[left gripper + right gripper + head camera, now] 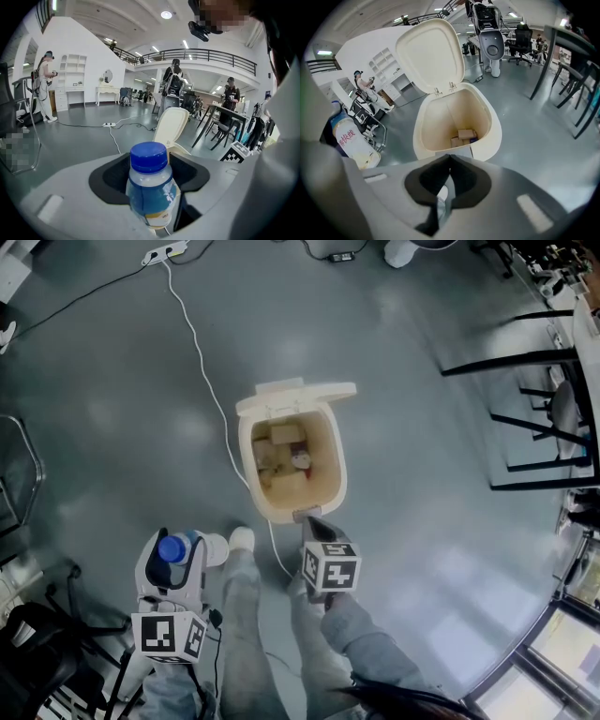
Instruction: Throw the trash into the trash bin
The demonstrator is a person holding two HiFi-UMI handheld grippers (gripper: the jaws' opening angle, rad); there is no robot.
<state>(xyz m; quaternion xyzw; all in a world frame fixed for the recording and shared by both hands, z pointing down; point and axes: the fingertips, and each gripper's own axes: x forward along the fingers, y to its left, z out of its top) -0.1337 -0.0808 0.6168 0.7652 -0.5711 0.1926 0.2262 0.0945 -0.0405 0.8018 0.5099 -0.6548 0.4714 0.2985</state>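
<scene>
Grey floor (112, 409) below you, trash bin (338, 486) open just ahead. Your left gripper (175, 559) is clamped on a blue-capped bottle (150, 185), left of the bin. Your right gripper (312, 522) is closed and empty at the near rim.

Left gripper (173, 549) and right gripper (314, 519) pale grey, black pads (110, 180) in the jaws, black-and-white square marks on each cube (330, 566), grey sleeve (370, 638), grey trousers (246, 615), white shoe (241, 539)
</scene>
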